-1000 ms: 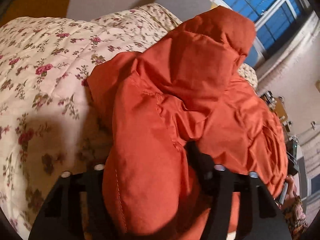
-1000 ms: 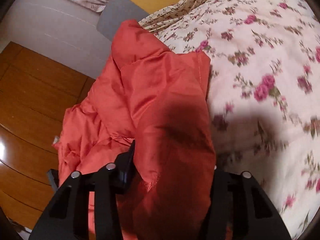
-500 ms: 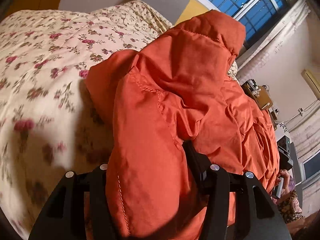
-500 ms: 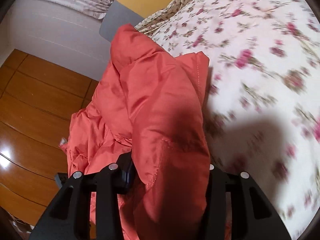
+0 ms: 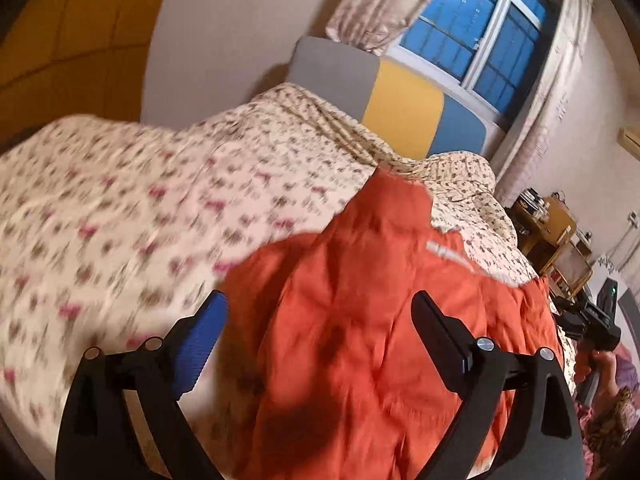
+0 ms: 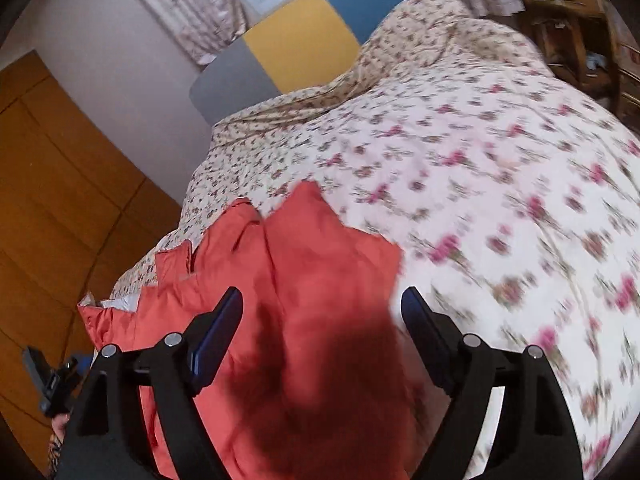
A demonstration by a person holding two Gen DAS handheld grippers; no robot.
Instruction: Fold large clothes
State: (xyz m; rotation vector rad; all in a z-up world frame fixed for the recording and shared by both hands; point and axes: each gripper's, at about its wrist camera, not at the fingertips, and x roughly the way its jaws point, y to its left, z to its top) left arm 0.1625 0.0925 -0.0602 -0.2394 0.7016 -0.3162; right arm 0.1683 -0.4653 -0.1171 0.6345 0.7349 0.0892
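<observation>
We have just let go of the orange jacket (image 5: 360, 340): the fingers of the left gripper (image 5: 320, 320) have just been opening and now stand wide apart, with the cloth lying below and between them but no pad pressing on it. The right gripper (image 6: 322, 316) shows the same, its fingers spread and the jacket's folded edge lying ahead of and under them. The jacket rests on the floral bed (image 6: 500, 184), doubled over into a thick bundle near the bed's edge. We judge one fold laid down. The outline looks uneven, with a flap and pale lining showing beyond the left fingers, so more folding and tidying probably remain.
</observation>
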